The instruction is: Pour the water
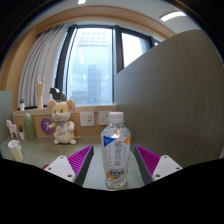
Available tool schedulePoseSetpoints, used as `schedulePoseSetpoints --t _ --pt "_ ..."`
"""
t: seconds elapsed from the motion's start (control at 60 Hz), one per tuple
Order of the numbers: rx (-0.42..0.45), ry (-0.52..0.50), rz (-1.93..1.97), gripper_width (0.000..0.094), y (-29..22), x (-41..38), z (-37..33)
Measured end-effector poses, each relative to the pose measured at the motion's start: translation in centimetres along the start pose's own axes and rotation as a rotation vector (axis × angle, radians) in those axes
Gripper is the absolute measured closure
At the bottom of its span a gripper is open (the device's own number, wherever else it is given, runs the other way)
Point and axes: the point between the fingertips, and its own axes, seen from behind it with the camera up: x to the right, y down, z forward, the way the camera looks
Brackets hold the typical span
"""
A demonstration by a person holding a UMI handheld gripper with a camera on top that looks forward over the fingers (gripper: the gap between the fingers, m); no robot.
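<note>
A clear plastic water bottle [116, 155] with a white cap and a white label with blue and orange print stands upright on the pale table [95, 172]. It holds water. My gripper [114, 149] is open, and the bottle stands between its fingers with a small gap at either side. The left pad [78, 159] and the right pad [148, 159] flank the bottle's lower half. No cup or other vessel for the water shows near the bottle.
A stuffed mouse toy [62, 122] sits beyond the fingers to the left, under a large window [90, 65]. A grey partition panel [170, 90] rises close on the right. A green bottle [29, 125] and small white items [14, 150] stand far left.
</note>
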Motion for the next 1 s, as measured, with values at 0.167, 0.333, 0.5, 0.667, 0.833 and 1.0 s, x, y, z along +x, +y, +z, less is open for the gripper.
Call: schedulePoseSetpoints --t 0.167,0.333,0.5,0.667,0.833,1.0 --pt "-0.013 -0.012 -0.01 0.0369 0.3 0.5 2.8" --pt "0.014 -0.024 -0.047 0.0528 0.0 0.4 2.6" --pt "0.021 0.009 -0.077 0.0598 0.2 0.4 2.1" --pt "0.016 0.022 -0.181 0.0597 -0.6 -1.5 2.2" --pt "0.089 0.016 -0.481 0.0597 -3.9 -8.3 0.6" --pt "0.148 -0.006 -0.849 0.0599 -5.8 -17.1 -0.6"
